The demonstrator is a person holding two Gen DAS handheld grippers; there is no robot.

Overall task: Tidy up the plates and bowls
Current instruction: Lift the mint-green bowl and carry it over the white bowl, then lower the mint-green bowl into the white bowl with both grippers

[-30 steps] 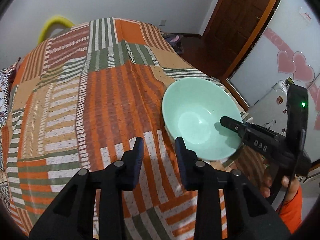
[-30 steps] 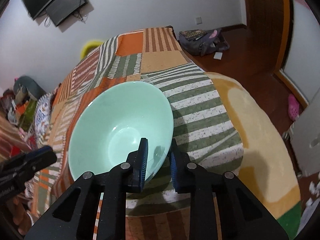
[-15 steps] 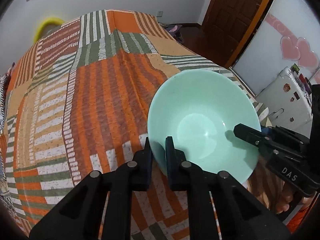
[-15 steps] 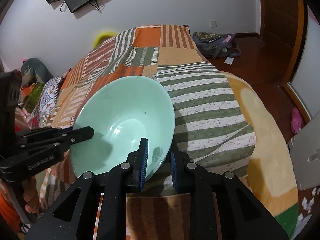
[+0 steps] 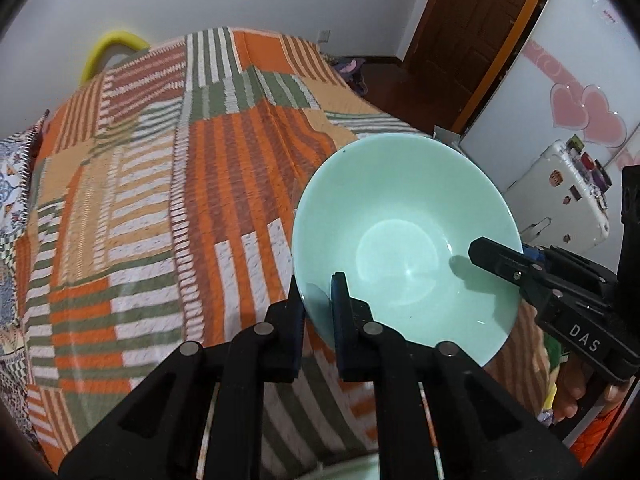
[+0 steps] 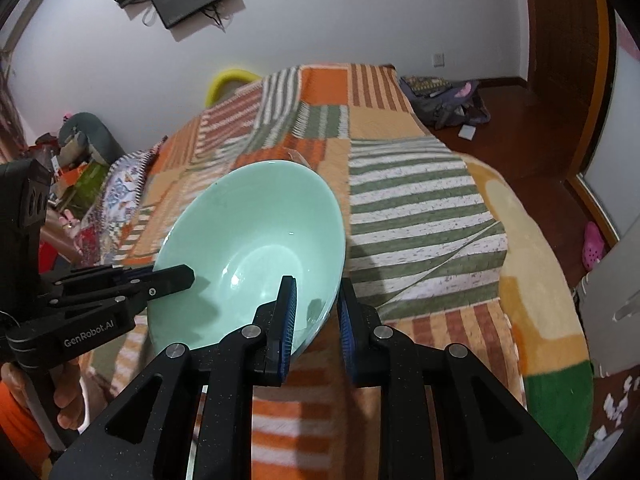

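Note:
A pale green bowl [image 5: 404, 240] is held in the air above the striped bedspread [image 5: 160, 200]. My left gripper [image 5: 318, 292] is shut on its near rim, one finger inside and one outside. My right gripper [image 6: 316, 300] straddles the opposite rim of the same bowl [image 6: 248, 248], and its jaws stand wider than before. In the left wrist view the right gripper [image 5: 496, 256] reaches over the bowl's right rim. In the right wrist view the left gripper [image 6: 176, 274] reaches in from the left.
The bed is covered by an orange, green and white patchwork spread [image 6: 400, 208]. A white suitcase [image 5: 560, 204] and a wooden door [image 5: 472, 32] stand to the right. A bag [image 6: 444, 100] lies on the floor. A pale rim [image 5: 352, 468] shows at the bottom edge.
My left gripper moved in from open over the bed and closed on the bowl's rim. The right gripper's jaws have widened slightly around the opposite rim.

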